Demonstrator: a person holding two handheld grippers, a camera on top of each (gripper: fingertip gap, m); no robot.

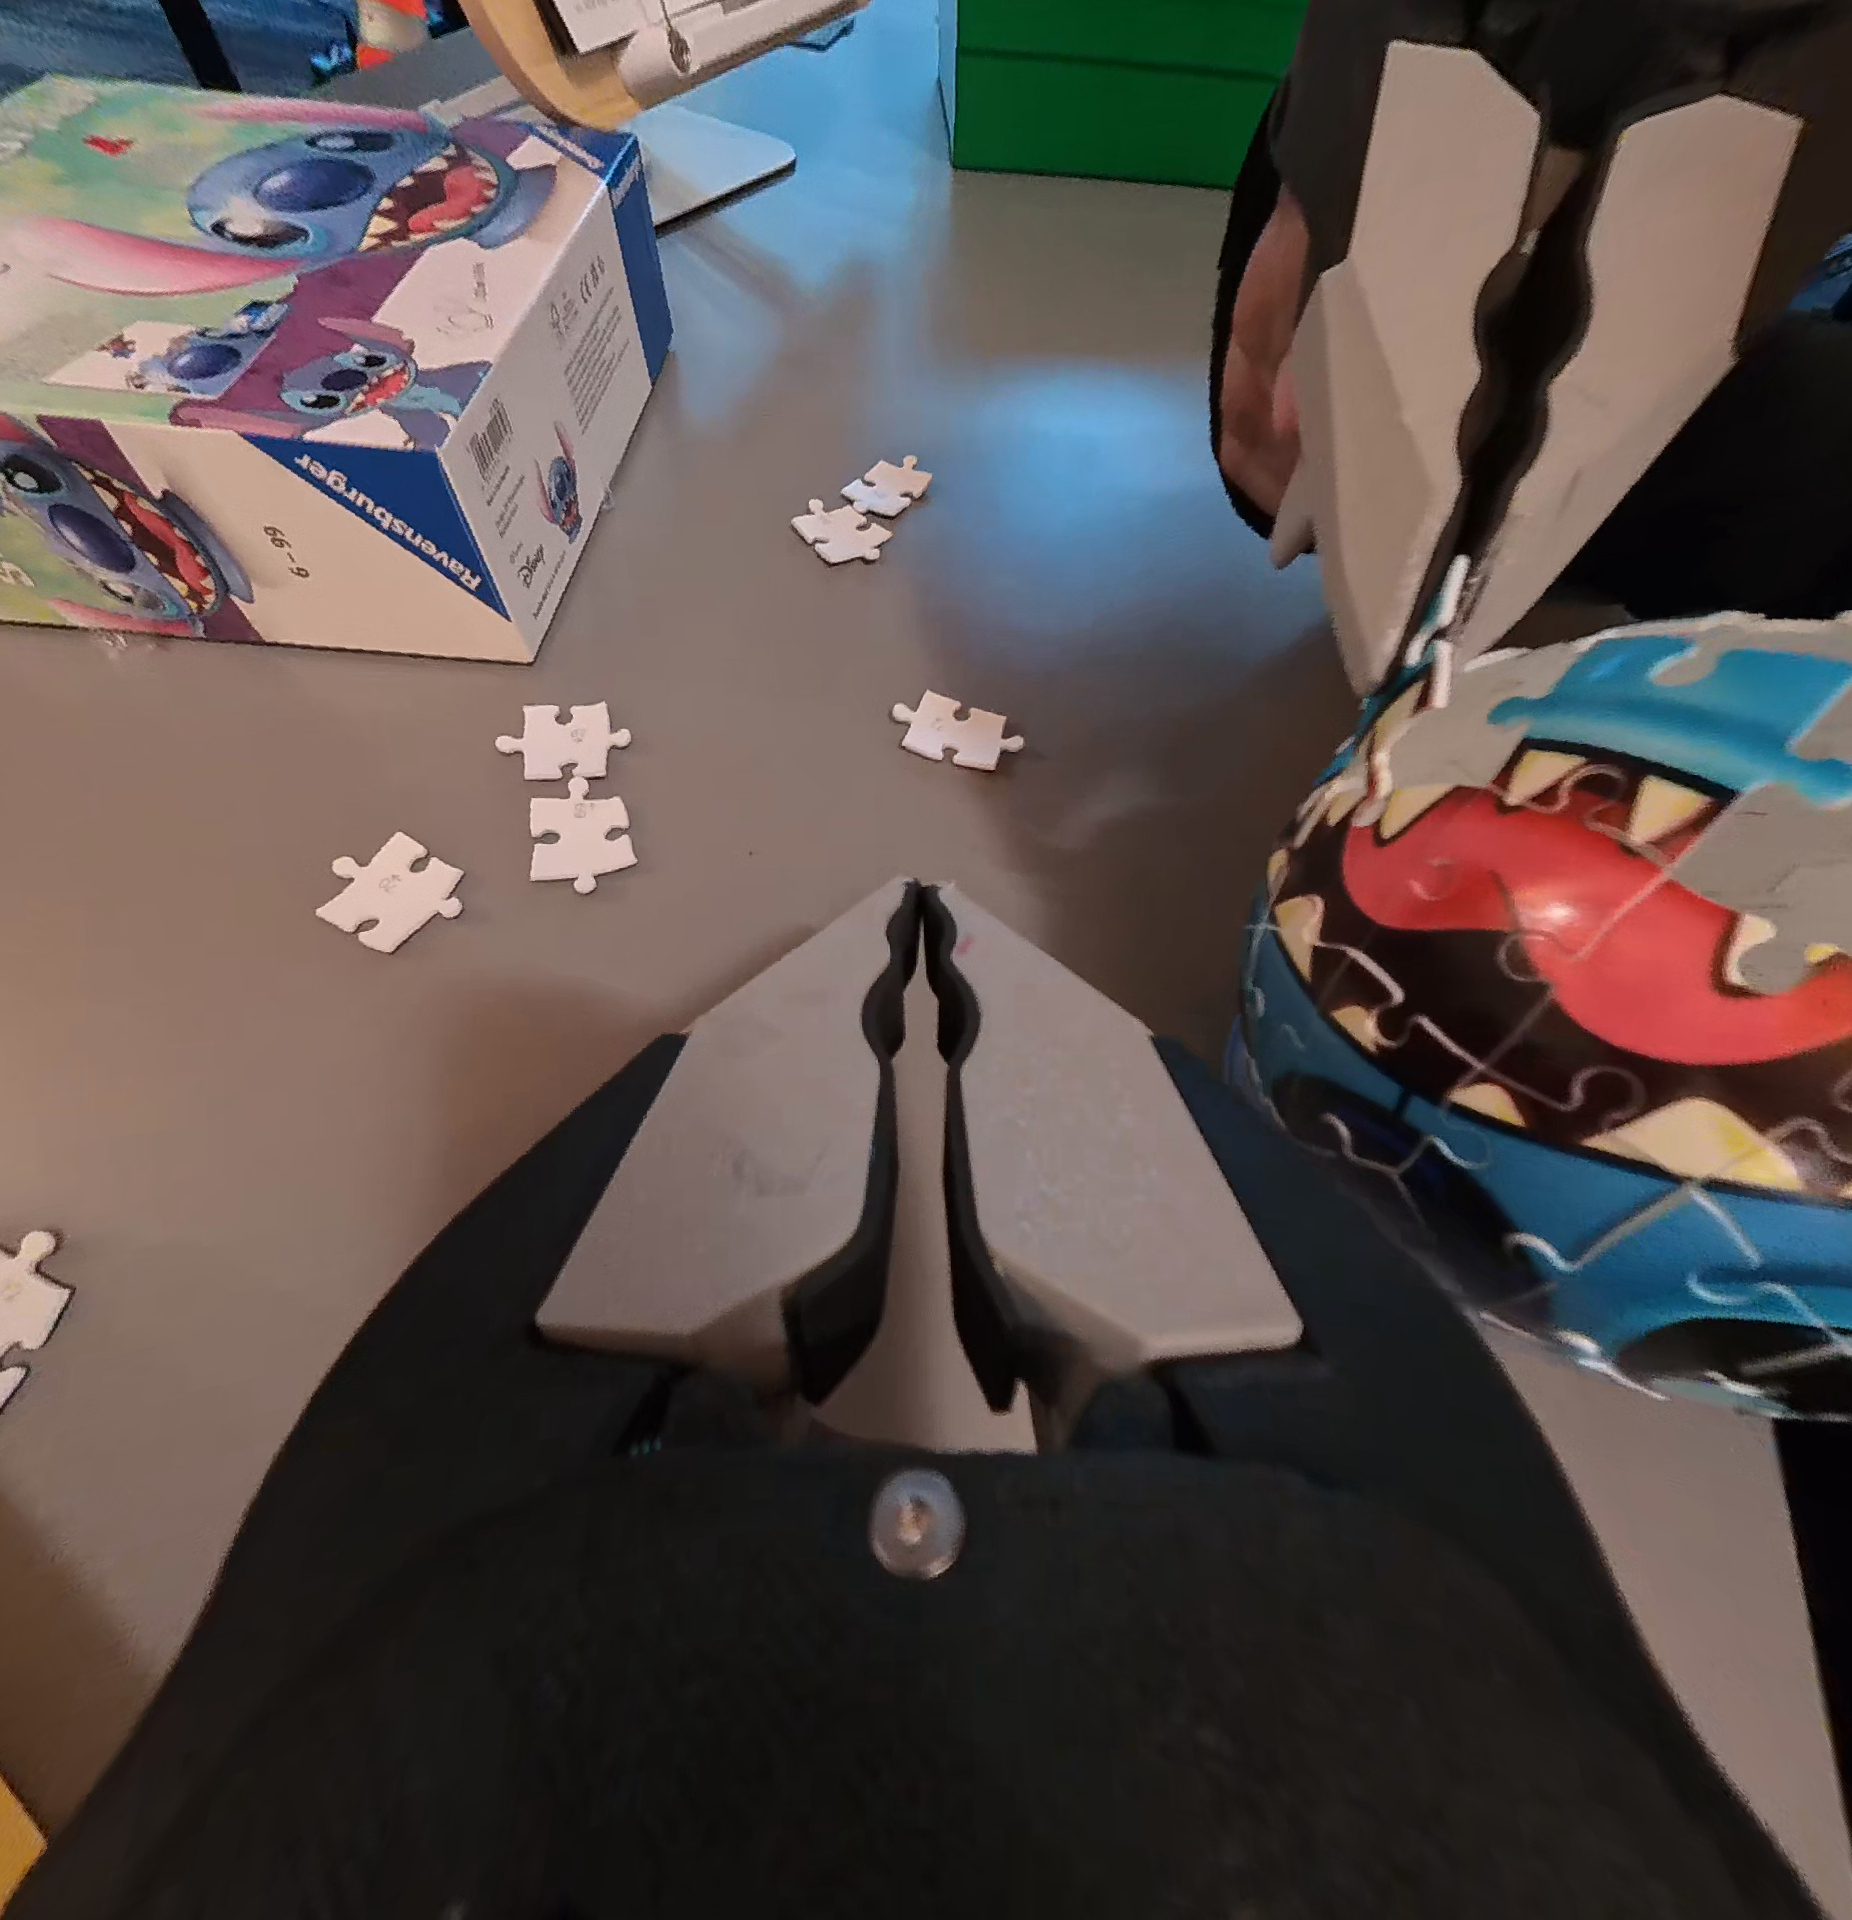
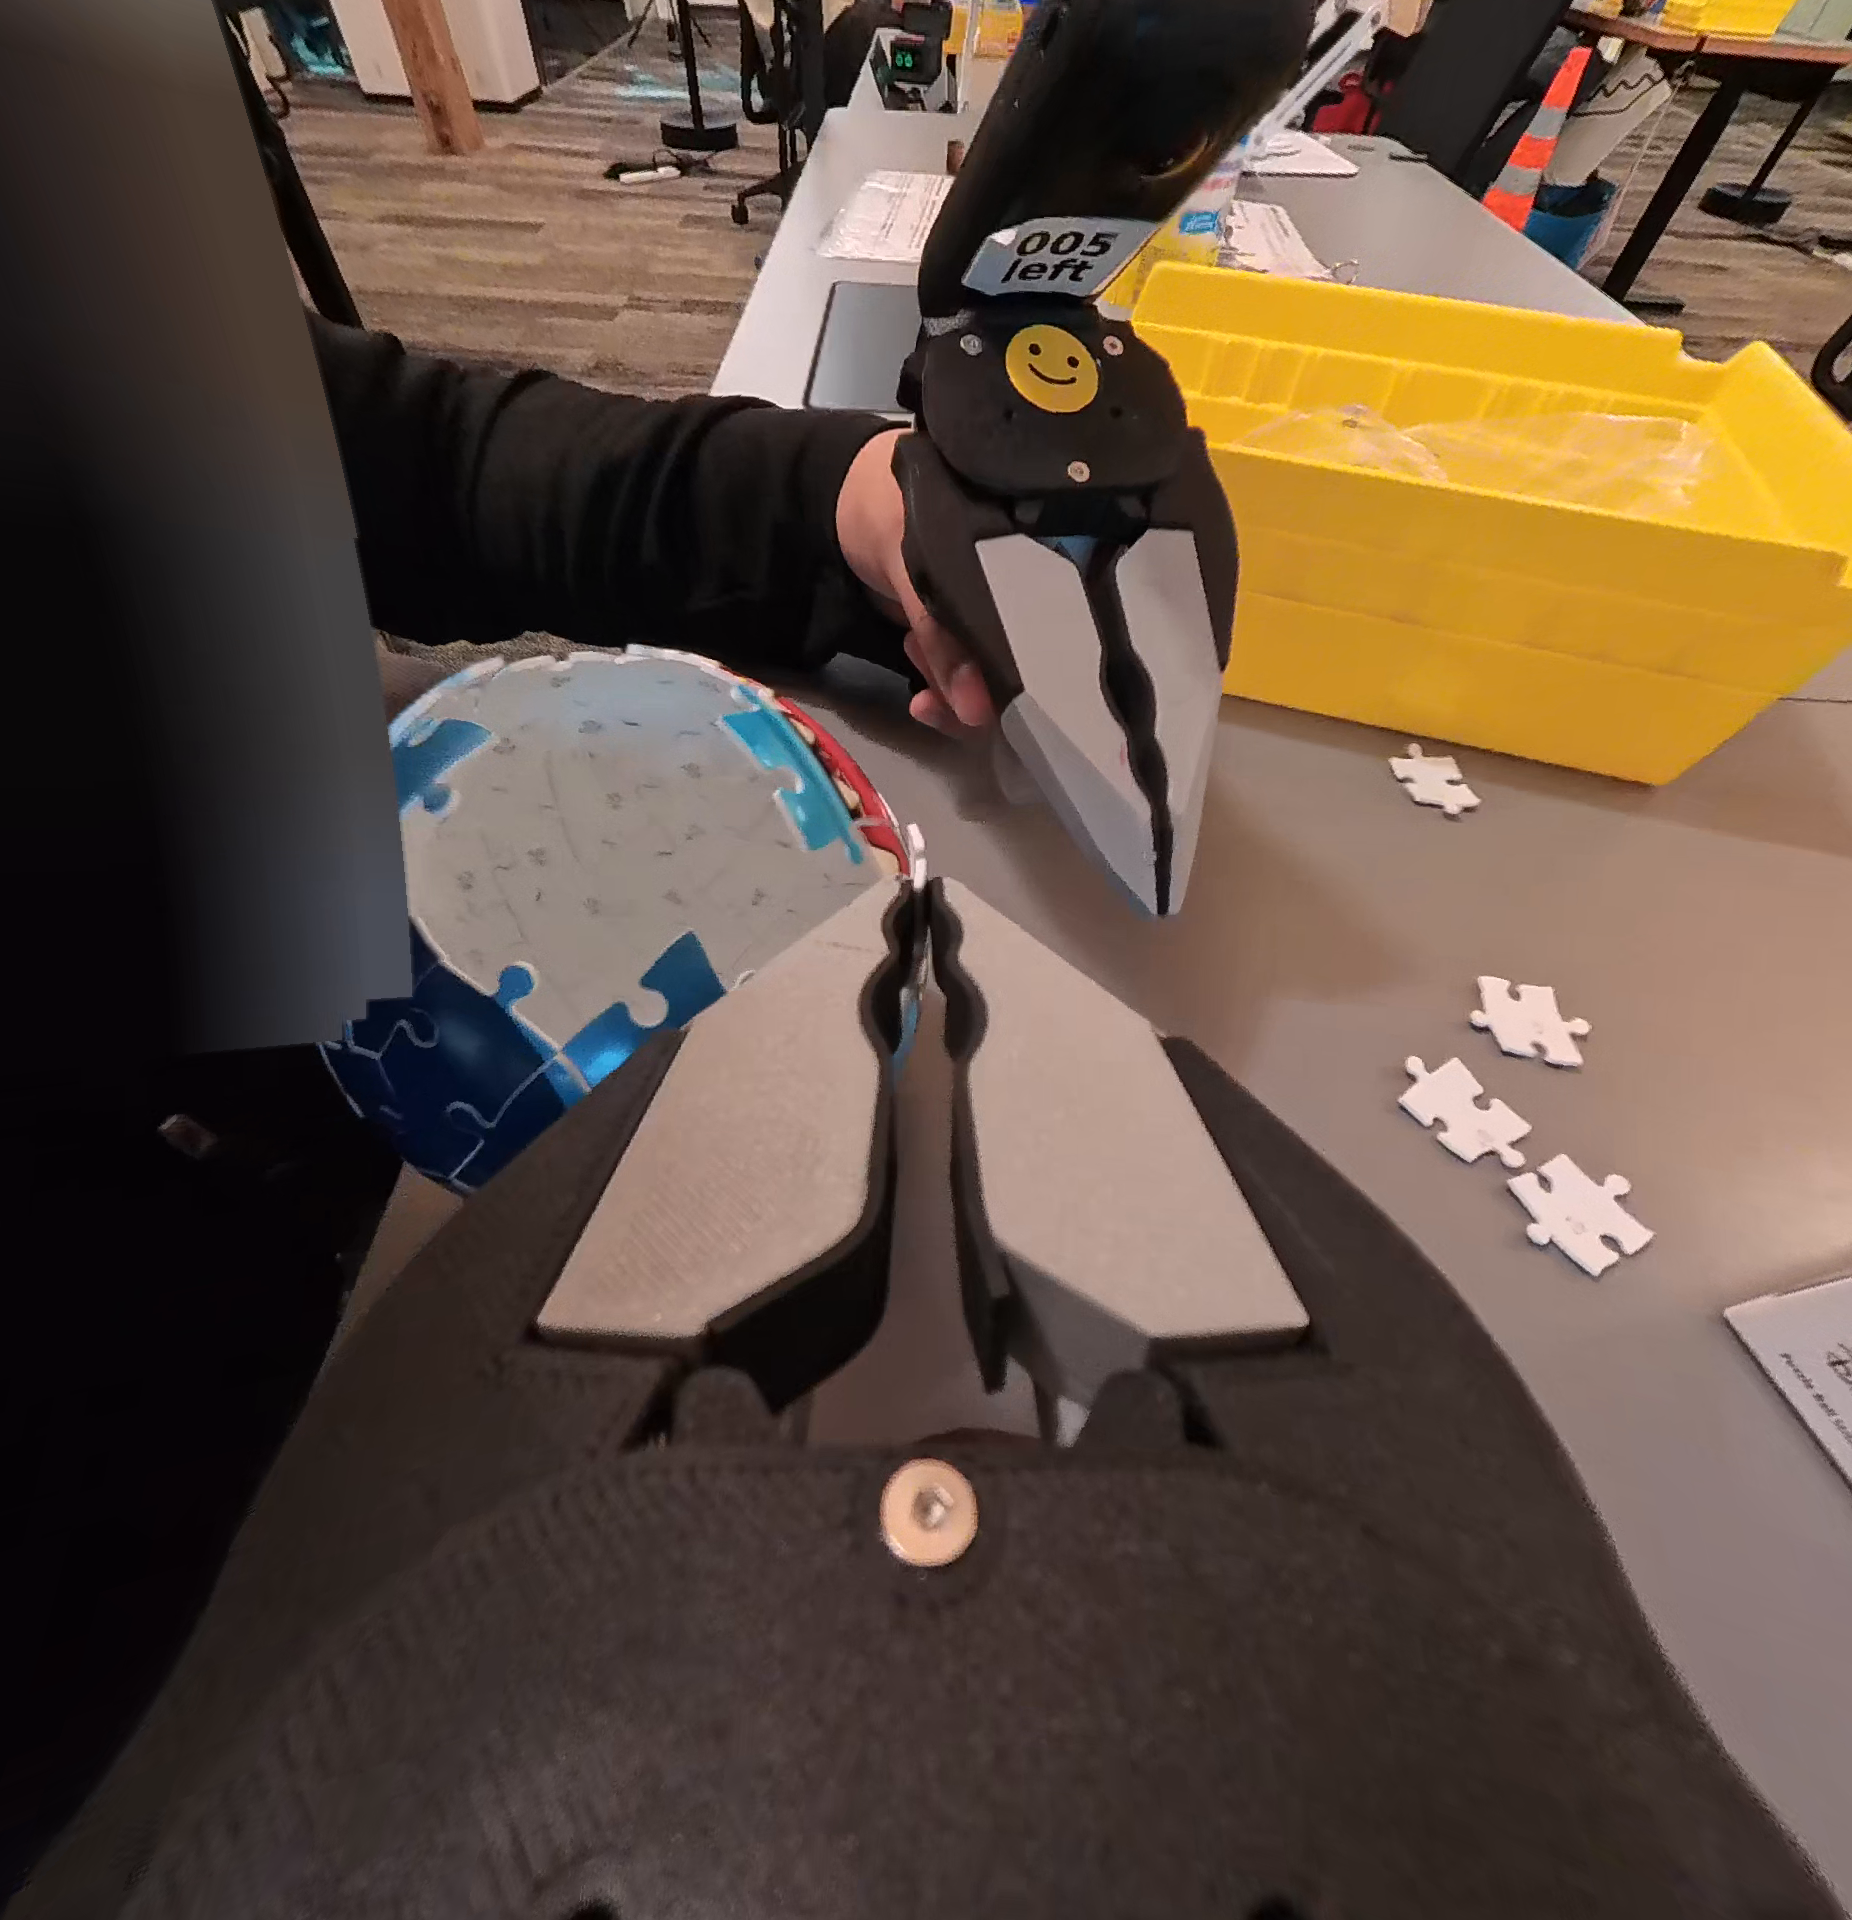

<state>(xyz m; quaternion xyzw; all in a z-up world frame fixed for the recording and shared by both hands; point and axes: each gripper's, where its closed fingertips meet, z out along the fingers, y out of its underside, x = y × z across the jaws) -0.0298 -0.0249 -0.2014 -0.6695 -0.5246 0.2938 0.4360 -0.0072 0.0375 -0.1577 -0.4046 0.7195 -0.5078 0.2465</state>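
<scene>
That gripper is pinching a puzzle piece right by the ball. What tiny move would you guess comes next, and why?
Probably easing the right gripper slightly toward the puzzle ball. It is shut on a puzzle piece held edge-on at the rim of the ball's unfinished opening, while the left gripper is shut, empty, off to the side.

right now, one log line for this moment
left gripper: shut, empty, above table | right gripper: shut on puzzle piece at puzzle ball
</scene>
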